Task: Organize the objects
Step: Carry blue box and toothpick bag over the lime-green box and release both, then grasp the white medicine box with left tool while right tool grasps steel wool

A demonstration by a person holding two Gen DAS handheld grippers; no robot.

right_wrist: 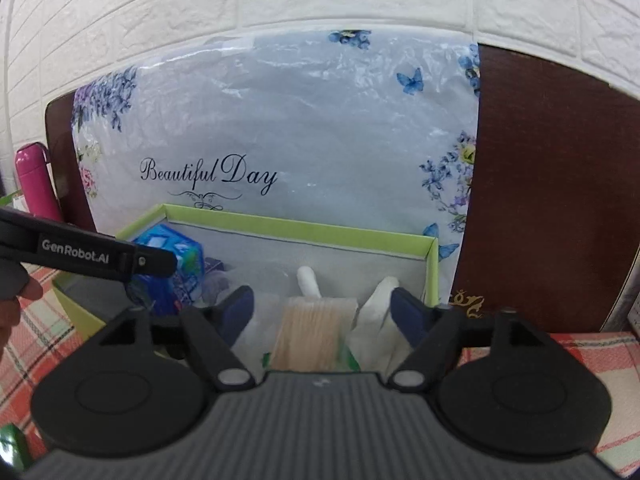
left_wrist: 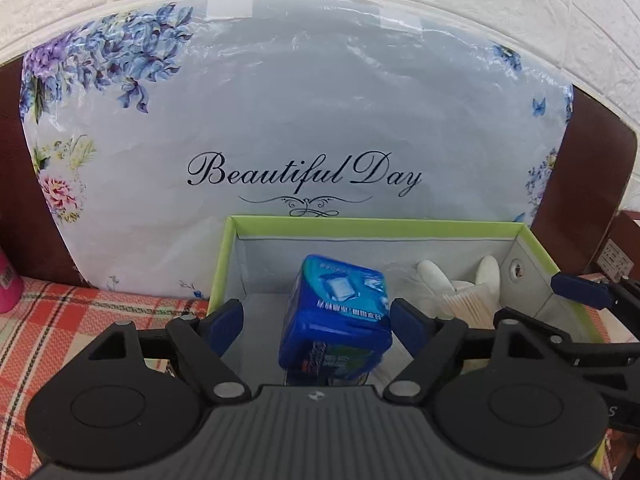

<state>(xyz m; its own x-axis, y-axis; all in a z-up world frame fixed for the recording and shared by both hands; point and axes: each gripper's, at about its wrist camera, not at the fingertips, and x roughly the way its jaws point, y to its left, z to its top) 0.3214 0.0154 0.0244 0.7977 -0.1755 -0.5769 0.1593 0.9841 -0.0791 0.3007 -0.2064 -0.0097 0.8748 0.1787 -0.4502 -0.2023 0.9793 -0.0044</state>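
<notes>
Left wrist view: left gripper [left_wrist: 318, 320] pitched down over the near edge of a green-rimmed box [left_wrist: 376, 225], jaws spread wide. Blue tissue pack [left_wrist: 336, 320] sits between the fingers with a clear gap on each side, so neither pad presses it. Pack stands tilted inside the box, top face leaning away from the claw and slightly to its right; long axis runs roughly up and down, print upside-down from here. Ahead and right of the claw, in the box's far right corner, white gloves [left_wrist: 436, 280] and a bundle of wooden sticks [left_wrist: 468, 308].

Right wrist view: right gripper [right_wrist: 322, 312] also angled down into the box, jaws wide apart, nothing pinched. Wooden stick bundle in clear wrap [right_wrist: 312, 332] lies between and below the fingers, free of both pads; long axis points straight away from the claw. White gloves just beyond and to either side. Left gripper's black finger crosses in from the left, with part of a hand [right_wrist: 16, 300] behind it.

Beyond the box, a floral "Beautiful Day" pillow [left_wrist: 304, 120] stands against a wooden headboard [right_wrist: 560, 184]; pink bottle [right_wrist: 36, 180] far left. Plaid sheet [left_wrist: 60, 320] underneath.
</notes>
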